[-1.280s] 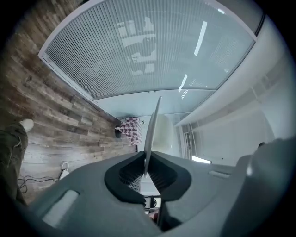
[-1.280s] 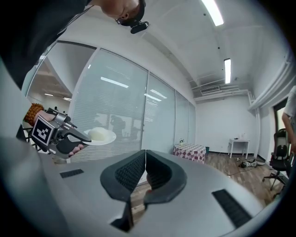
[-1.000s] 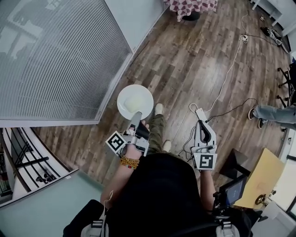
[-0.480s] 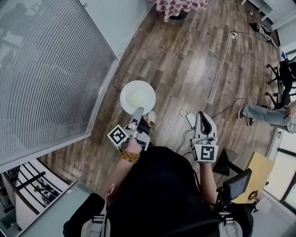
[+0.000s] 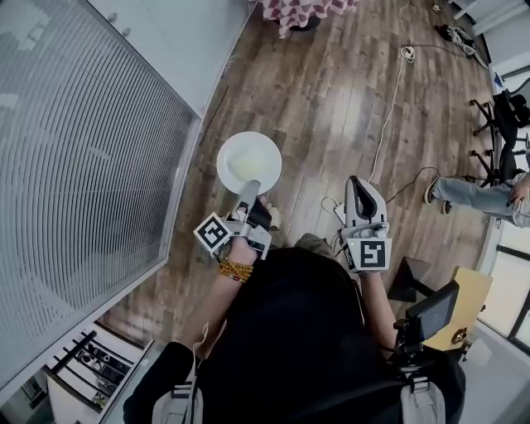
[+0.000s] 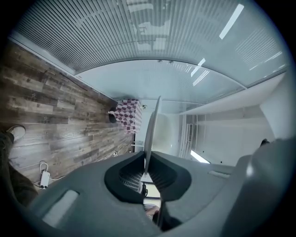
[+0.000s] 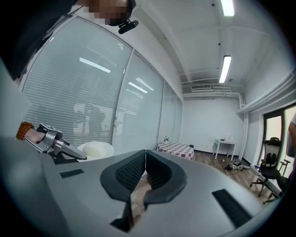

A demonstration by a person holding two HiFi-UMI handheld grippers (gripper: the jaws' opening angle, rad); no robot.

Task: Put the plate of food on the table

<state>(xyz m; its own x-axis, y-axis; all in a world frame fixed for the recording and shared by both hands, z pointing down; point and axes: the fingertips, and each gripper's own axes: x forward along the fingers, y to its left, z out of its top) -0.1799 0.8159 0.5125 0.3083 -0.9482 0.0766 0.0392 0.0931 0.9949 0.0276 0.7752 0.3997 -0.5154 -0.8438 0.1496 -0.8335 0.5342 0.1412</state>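
Note:
A white plate (image 5: pixel 248 161) with a pale mound of food on it is carried above the wooden floor, gripped at its near rim by my left gripper (image 5: pixel 251 189), which is shut on it. In the left gripper view the plate (image 6: pixel 151 132) appears edge-on between the jaws. The right gripper view shows the plate (image 7: pixel 95 150) at the left, beside the left gripper. My right gripper (image 5: pixel 358 186) is held to the right of the plate, shut and empty. A table with a checked cloth (image 5: pixel 310 12) stands far ahead; the same table (image 7: pixel 175 150) shows across the room.
A glass wall with blinds (image 5: pixel 91 157) runs along the left. Cables (image 5: pixel 389 91) and a power strip lie on the floor. A seated person's legs (image 5: pixel 476 195) and office chairs (image 5: pixel 497 116) are at the right. A white desk (image 7: pixel 226 148) stands at the far wall.
The person has walked forward along the glass wall; the plate stays in the left gripper and the checked table is nearer. The right gripper keeps its place beside it.

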